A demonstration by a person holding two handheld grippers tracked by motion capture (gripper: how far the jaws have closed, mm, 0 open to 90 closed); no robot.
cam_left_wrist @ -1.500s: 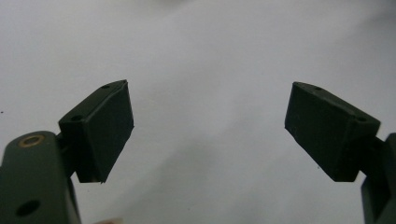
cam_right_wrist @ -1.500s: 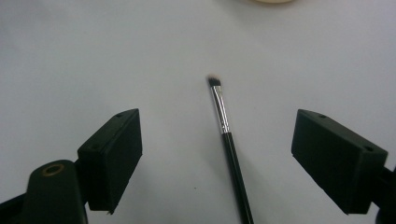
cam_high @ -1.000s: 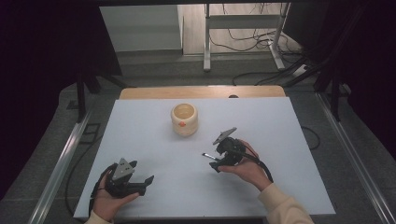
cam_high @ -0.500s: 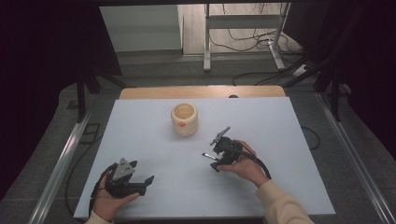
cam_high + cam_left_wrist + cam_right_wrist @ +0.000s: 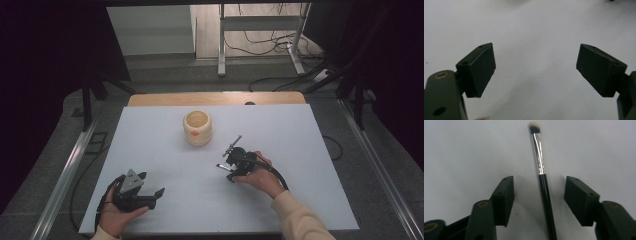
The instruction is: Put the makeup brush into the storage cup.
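Observation:
A thin makeup brush [image 5: 540, 162] with a black handle, silver ferrule and dark bristles lies flat on the white table [image 5: 165, 150]. My right gripper [image 5: 539, 182] is open, its jaws on either side of the handle and not touching it. In the high view, the right gripper [image 5: 228, 162] is right of centre and points left, and the brush tip [image 5: 221, 166] pokes out past it. My left gripper [image 5: 151, 184] rests near the front left edge. In its own view, the left gripper [image 5: 535, 47] is wide open over bare table.
A cream cup [image 5: 197, 128] with an orange mark stands upright behind the middle of the table, well apart from both grippers. A wooden strip [image 5: 215, 98] runs along the far edge. Metal rails [image 5: 70, 165] flank the table.
The right hand has edged its gripper slightly left along the brush. The left gripper and the cup have stayed put.

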